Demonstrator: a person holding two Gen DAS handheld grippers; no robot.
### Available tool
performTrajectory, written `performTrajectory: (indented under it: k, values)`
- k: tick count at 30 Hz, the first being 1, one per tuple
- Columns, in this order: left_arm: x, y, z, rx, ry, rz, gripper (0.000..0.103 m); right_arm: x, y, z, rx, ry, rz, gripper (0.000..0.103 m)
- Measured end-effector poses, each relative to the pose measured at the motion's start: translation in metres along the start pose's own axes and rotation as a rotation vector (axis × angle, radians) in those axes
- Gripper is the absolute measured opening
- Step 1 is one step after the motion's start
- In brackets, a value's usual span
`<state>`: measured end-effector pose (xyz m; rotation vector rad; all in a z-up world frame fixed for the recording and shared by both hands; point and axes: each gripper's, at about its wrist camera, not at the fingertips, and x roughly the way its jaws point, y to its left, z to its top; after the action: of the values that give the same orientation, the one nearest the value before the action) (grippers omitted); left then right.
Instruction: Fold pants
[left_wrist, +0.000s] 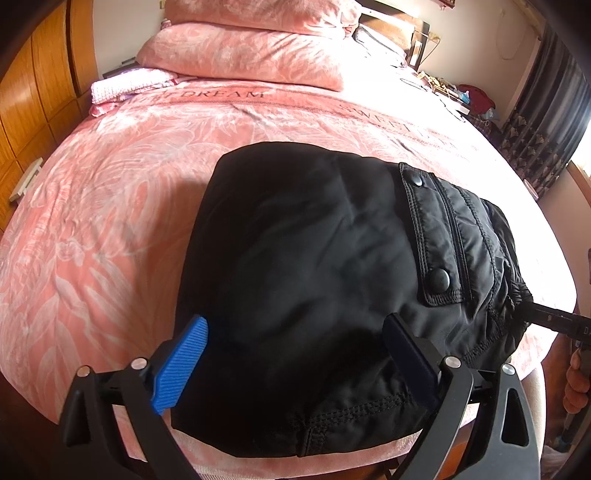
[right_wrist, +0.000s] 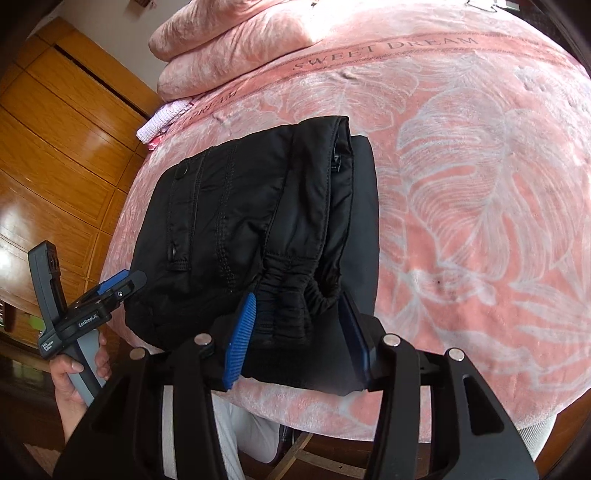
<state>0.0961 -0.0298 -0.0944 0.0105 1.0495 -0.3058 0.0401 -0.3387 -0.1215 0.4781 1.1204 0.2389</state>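
Note:
Black padded pants (left_wrist: 325, 251) lie folded in a thick bundle at the near edge of the pink bed; they also show in the right wrist view (right_wrist: 240, 206), with a snap pocket flap (left_wrist: 432, 236) and the elastic waistband (right_wrist: 295, 299) on top. My left gripper (left_wrist: 299, 343) is open, its blue fingers (left_wrist: 181, 365) spread over the bundle's near end, holding nothing. My right gripper (right_wrist: 299, 328) is open, its fingers (right_wrist: 240, 339) on either side of the waistband end. The left gripper also shows in the right wrist view (right_wrist: 118, 286).
A pink floral bedspread (left_wrist: 129, 206) covers the bed, with two pink pillows (left_wrist: 251, 55) at its head. A wooden wardrobe (right_wrist: 48, 140) stands to the left. Clutter (left_wrist: 476, 98) and dark curtains (left_wrist: 546, 122) are at the far right.

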Motion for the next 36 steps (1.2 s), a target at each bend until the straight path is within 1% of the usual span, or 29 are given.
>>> performTrajectory:
  k: [3, 5, 6, 7, 10, 13, 15, 16, 18, 19, 20, 22, 24, 25, 27, 29, 31, 32, 35, 36]
  values:
    - [0.002, 0.000, -0.002, 0.001, 0.006, 0.002, 0.097, -0.001, 0.003, -0.002, -0.009, -0.008, 0.003, 0.033]
    - [0.002, 0.001, -0.001, -0.002, 0.009, -0.001, 0.097, -0.007, 0.007, -0.001, -0.022, -0.020, 0.000, 0.023]
    - [0.001, 0.001, -0.001, -0.002, 0.010, -0.003, 0.097, -0.011, 0.008, -0.001, -0.023, -0.029, -0.002, 0.019]
    - [0.000, 0.001, -0.001, 0.000, 0.010, -0.010, 0.097, -0.016, 0.007, -0.001, -0.015, -0.033, 0.002, 0.018]
    - [0.000, 0.000, -0.002, 0.012, 0.013, -0.032, 0.097, -0.016, 0.004, -0.001, -0.027, -0.019, -0.021, 0.018]
    - [0.004, 0.001, -0.004, 0.036, 0.022, -0.013, 0.097, 0.003, -0.004, -0.004, -0.009, 0.019, -0.050, 0.018]
    - [0.002, 0.004, -0.003, 0.044, 0.021, -0.017, 0.097, 0.006, -0.007, -0.004, 0.009, 0.019, -0.044, 0.018]
    - [0.001, 0.006, -0.002, 0.047, 0.021, -0.013, 0.097, 0.005, -0.005, -0.004, -0.002, 0.015, -0.048, 0.019]
    - [-0.002, 0.011, -0.001, 0.055, 0.019, 0.001, 0.097, 0.002, 0.000, -0.004, -0.025, 0.006, -0.062, 0.022]
    - [-0.003, 0.014, 0.000, 0.058, 0.020, 0.008, 0.097, 0.000, 0.002, -0.004, -0.035, 0.005, -0.075, 0.026]
    - [-0.002, 0.018, 0.000, 0.056, 0.022, 0.012, 0.097, -0.003, 0.005, -0.004, -0.053, 0.001, -0.096, 0.028]
    - [-0.001, 0.025, 0.002, 0.035, 0.031, -0.002, 0.097, -0.009, 0.011, -0.004, -0.082, -0.013, -0.130, 0.029]
    - [0.002, 0.032, 0.002, 0.006, 0.043, -0.052, 0.097, -0.013, 0.014, -0.003, -0.094, -0.021, -0.132, 0.029]
    - [0.003, 0.035, 0.002, -0.002, 0.053, -0.089, 0.097, -0.014, 0.015, -0.003, -0.099, -0.022, -0.126, 0.029]
    - [0.004, 0.044, 0.004, -0.019, 0.075, -0.191, 0.097, -0.014, 0.017, -0.002, -0.104, -0.021, -0.127, 0.029]
    - [0.008, 0.061, 0.007, -0.044, 0.102, -0.295, 0.097, -0.013, 0.017, 0.000, -0.106, -0.015, -0.128, 0.029]
    - [0.014, 0.081, 0.009, -0.090, 0.131, -0.327, 0.097, -0.014, 0.014, 0.001, -0.095, -0.014, -0.109, 0.029]
    - [0.018, 0.089, 0.009, -0.106, 0.149, -0.364, 0.097, -0.014, 0.012, 0.001, -0.087, -0.015, -0.095, 0.029]
    - [0.031, 0.111, 0.004, -0.183, 0.172, -0.511, 0.096, -0.015, 0.007, 0.002, -0.065, -0.015, -0.069, 0.029]
    - [0.036, 0.118, 0.003, -0.208, 0.174, -0.548, 0.096, -0.015, 0.006, 0.003, -0.061, -0.013, -0.063, 0.029]
